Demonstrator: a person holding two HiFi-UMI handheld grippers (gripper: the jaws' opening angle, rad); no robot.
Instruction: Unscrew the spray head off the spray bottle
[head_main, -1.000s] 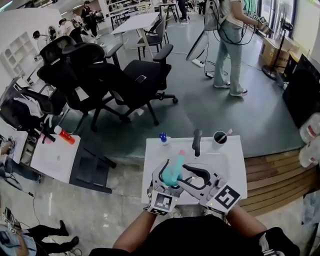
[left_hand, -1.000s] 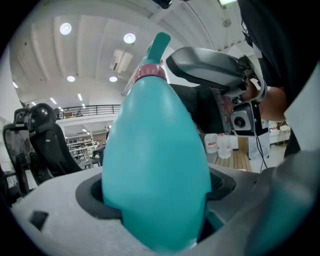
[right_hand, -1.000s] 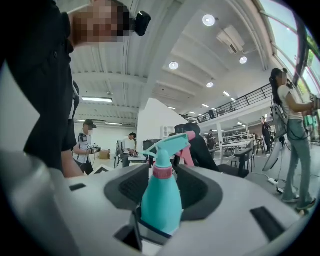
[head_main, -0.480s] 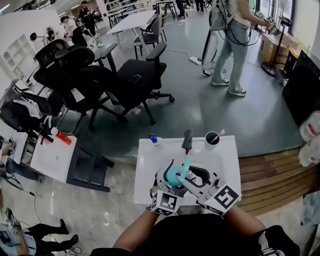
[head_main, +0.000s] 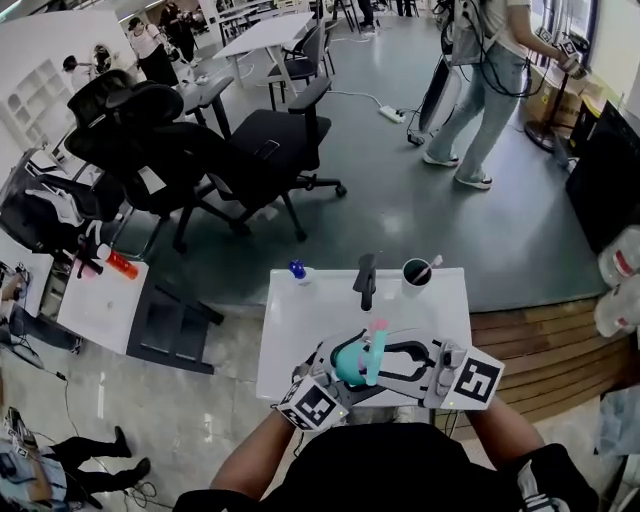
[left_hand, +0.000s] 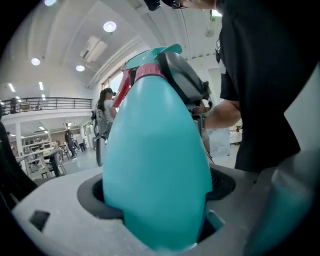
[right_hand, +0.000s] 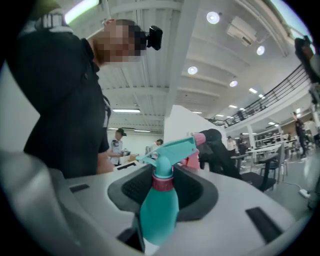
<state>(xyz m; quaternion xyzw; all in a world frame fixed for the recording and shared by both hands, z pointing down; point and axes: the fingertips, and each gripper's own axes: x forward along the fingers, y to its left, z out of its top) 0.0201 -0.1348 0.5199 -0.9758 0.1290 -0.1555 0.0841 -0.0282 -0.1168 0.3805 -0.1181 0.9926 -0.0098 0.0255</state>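
A teal spray bottle (head_main: 349, 362) with a pink collar (right_hand: 162, 182) and a teal spray head (right_hand: 170, 149) is held up over the white table's (head_main: 300, 325) near edge. My left gripper (head_main: 336, 368) is shut on the bottle's fat body (left_hand: 157, 165), which fills the left gripper view. My right gripper (head_main: 386, 356) comes in from the right. Its jaws have just been closing, and its dark pads (right_hand: 197, 192) now sit against the collar under the spray head. One of these pads (left_hand: 184, 80) shows at the bottle's top in the left gripper view.
At the table's far edge stand a black cup (head_main: 416, 272) with a stick in it, a dark spray head (head_main: 366, 277) and a small blue-capped bottle (head_main: 297, 270). Black office chairs (head_main: 200, 150) crowd the floor beyond. A wooden platform (head_main: 540, 350) lies to the right.
Both grippers have swung apart at their rear ends, the left marker cube going left and the right one going right. The right jaws have closed in on the bottle's collar.
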